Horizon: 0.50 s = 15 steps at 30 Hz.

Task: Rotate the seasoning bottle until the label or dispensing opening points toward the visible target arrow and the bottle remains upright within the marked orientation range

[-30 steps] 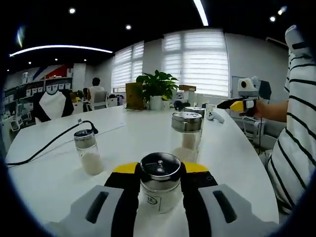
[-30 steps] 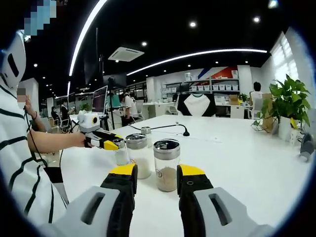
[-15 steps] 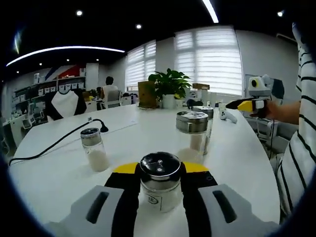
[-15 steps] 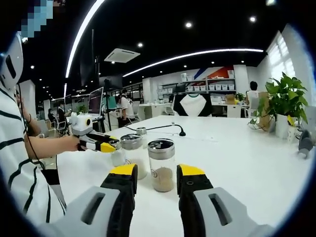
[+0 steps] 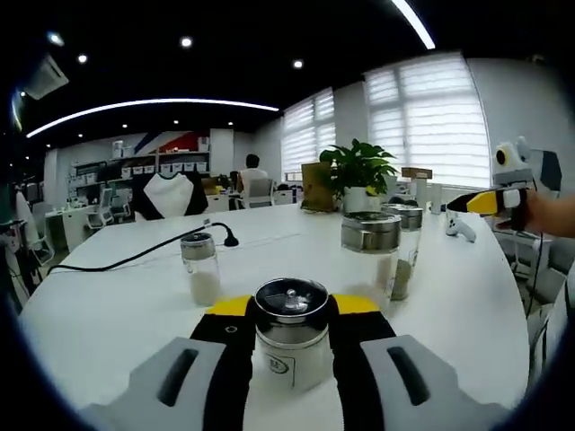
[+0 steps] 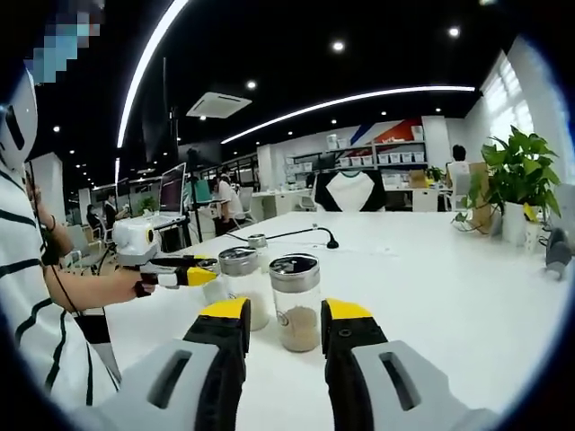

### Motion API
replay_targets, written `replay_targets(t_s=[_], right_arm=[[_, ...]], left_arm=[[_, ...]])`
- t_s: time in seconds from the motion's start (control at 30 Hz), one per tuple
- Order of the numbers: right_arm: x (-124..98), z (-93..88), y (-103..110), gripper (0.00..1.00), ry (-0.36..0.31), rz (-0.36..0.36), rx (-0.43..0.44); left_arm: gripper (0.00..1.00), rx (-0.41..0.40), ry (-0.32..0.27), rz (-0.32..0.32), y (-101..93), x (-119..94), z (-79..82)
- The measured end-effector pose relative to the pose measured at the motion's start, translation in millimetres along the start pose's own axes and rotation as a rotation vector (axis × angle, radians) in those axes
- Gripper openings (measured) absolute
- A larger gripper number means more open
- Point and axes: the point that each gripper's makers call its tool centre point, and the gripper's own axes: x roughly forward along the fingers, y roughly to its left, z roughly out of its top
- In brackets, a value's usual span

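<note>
Seasoning bottle [image 5: 290, 334] with white powder and a chrome lid stands upright on the white table [image 5: 99, 314], clamped between the jaws of the left gripper [image 5: 289, 312]. The right gripper [image 6: 282, 316] is parted, its jaws either side of a jar of tan powder [image 6: 296, 301] without visibly touching it; a second jar [image 6: 243, 278] stands just beside that one. Farther out sit a small shaker [image 5: 200, 268], a black cable [image 5: 135, 256] and a potted plant [image 5: 359, 175]. Behind lie slatted window blinds [image 5: 431, 117], shelving, ceiling light strips and seated people.
</note>
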Motion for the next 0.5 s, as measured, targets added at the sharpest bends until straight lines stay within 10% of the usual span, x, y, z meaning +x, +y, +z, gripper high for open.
replay_targets(t_s=[0.3,0.5], right_arm=[[1,6.4,5,0.29,-0.022,0.007,0.005],[1,-1.3,8,0.29,0.015,0.02,-0.011]], left_arm=[[0.34,-0.008,-0.02,0.08,4.8,-1,0.2],[0.52,0.078,-0.045,-0.022,-1.9,-3,17.9]])
